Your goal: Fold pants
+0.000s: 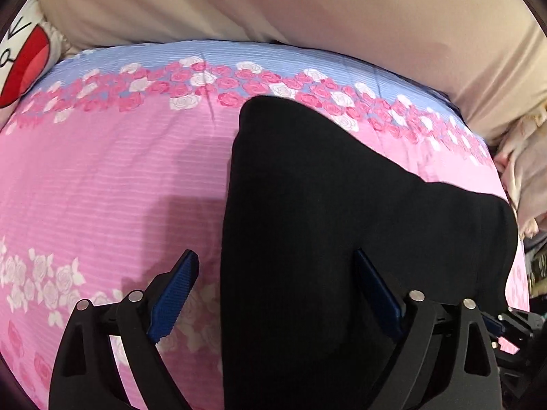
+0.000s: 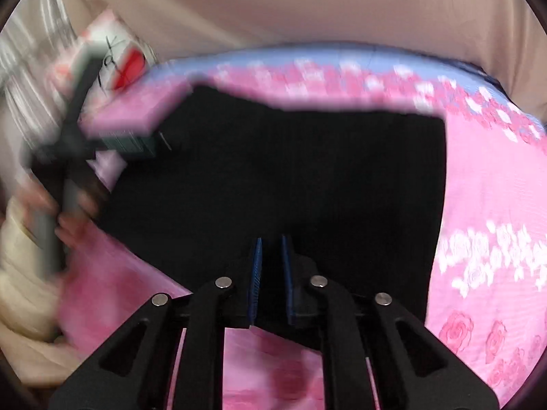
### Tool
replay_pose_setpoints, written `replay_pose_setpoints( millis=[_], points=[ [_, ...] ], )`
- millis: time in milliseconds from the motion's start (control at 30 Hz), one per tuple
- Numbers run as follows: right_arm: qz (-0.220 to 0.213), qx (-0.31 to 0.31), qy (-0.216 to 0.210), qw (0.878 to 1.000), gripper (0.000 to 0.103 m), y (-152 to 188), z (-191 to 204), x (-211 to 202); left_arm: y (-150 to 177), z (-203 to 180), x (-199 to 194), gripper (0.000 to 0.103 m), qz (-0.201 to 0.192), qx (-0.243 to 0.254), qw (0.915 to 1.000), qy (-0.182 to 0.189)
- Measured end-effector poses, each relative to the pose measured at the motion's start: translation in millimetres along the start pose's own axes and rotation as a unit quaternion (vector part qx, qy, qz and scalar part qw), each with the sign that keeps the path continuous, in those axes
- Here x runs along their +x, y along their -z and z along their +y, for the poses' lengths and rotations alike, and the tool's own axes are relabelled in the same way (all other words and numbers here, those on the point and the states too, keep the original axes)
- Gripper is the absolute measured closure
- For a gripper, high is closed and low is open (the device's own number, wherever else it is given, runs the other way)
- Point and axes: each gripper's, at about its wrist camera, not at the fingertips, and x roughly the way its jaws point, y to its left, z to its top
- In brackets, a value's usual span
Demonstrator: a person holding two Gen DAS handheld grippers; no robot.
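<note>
On striped floral sheet (image 1: 102,177): black pants (image 1: 307,222), folded.

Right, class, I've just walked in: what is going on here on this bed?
A person with a gripper in each hand is folding black pants on a pink rose-print bedsheet. The left gripper stands wide open over the cloth, gripping nothing. The right gripper is nearly shut at the pants' near edge; whether it pinches cloth is unclear.

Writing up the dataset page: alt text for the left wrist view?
Black pants lie on a pink rose-print sheet, seen between the open blue-padded fingers of the left gripper. A beige cover lies across the far edge of the bed.
</note>
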Motion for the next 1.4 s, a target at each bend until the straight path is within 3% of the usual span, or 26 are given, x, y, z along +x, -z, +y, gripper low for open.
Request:
replay_pose_setpoints(
  millis=[133, 200, 300, 367, 433, 500, 533, 567, 633, 767, 833, 867, 933, 1000, 1033, 1067, 1167, 1233, 1300, 1400],
  points=[
    [-0.030, -0.009, -0.024, 0.999, 0.088, -11, 21, -24, -2, 12, -3, 0.008, 0.002, 0.012, 0.9998, 0.013],
    [-0.018, -0.038, -0.044, 0.998, 0.088, -3, 44, -22, -2, 18, -20, 0.012, -0.010, -0.003, 0.9999, 0.011],
    [-0.011, -0.066, -0.067, 0.996, 0.088, 17, 73, -12, 5, 23, -72, 0.012, -0.072, -0.004, 0.9972, -0.020],
    [-0.006, -0.076, -0.090, 0.993, 0.088, 25, 88, -1, 11, 22, -93, 0.012, -0.087, 0.006, 0.9954, -0.040],
    [-0.010, -0.077, -0.093, 0.993, 0.088, 23, 95, 10, 22, 16, -108, 0.012, -0.087, 0.005, 0.9960, -0.020],
    [-0.010, -0.071, -0.095, 0.993, 0.088, 17, 100, 26, 32, 8, -105, 0.012, -0.065, 0.002, 0.9978, 0.017],
    [-0.009, -0.068, -0.094, 0.993, 0.088, 17, 101, 30, 36, 1, -95, 0.012, -0.052, 0.005, 0.9985, 0.018],
    [-0.003, -0.067, -0.083, 0.994, 0.091, 16, 98, 36, 39, -2, -84, 0.012, -0.045, 0.012, 0.9989, -0.003],
    [0.002, -0.060, -0.066, 0.996, 0.092, 18, 89, 40, 46, -5, -53, 0.008, -0.028, 0.038, 0.9955, -0.082],
    [-0.003, 0.039, 0.000, 0.999, 0.093, 46, 8, 7, 53, 10, -41, 0.005, -0.032, 0.034, 0.9973, -0.057],
    [-0.006, 0.092, 0.038, 0.995, 0.093, 61, -26, -12, 51, 13, -43, 0.005, -0.030, 0.033, 0.9976, -0.053],
    [-0.022, 0.119, 0.059, 0.991, 0.087, 69, -41, -32, 50, 13, -48, 0.008, -0.030, 0.028, 0.9981, -0.046],
    [-0.055, 0.141, 0.060, 0.987, 0.087, 69, -49, -57, 45, 10, -71, 0.009, -0.050, 0.019, 0.9979, -0.036],
    [-0.095, 0.144, 0.047, 0.984, 0.086, 60, -46, -77, 38, -2, -94, 0.007, -0.097, 0.025, 0.9933, -0.057],
    [-0.106, 0.135, 0.042, 0.984, 0.077, 52, -43, -76, 37, -7, -94, 0.007, -0.106, 0.031, 0.9917, -0.067],
    [-0.115, 0.124, 0.038, 0.985, 0.063, 45, -40, -73, 33, -11, -86, 0.007, -0.103, 0.040, 0.9906, -0.080],
    [-0.103, 0.103, 0.043, 0.988, 0.065, 30, -42, -43, 25, -5, -46, 0.005, -0.069, 0.031, 0.9887, -0.129],
    [-0.068, 0.101, 0.060, 0.991, 0.069, 36, -45, -23, 28, 8, -29, 0.005, -0.061, 0.014, 0.9913, -0.116],
    [-0.074, 0.130, 0.025, 0.988, 0.068, 45, -59, -25, 30, 14, -29, 0.005, -0.058, 0.002, 0.9935, -0.098],
    [-0.092, 0.103, 0.055, 0.989, 0.067, 23, -42, -54, 18, 7, -61, 0.008, -0.074, 0.006, 0.9943, -0.077]
  ],
)
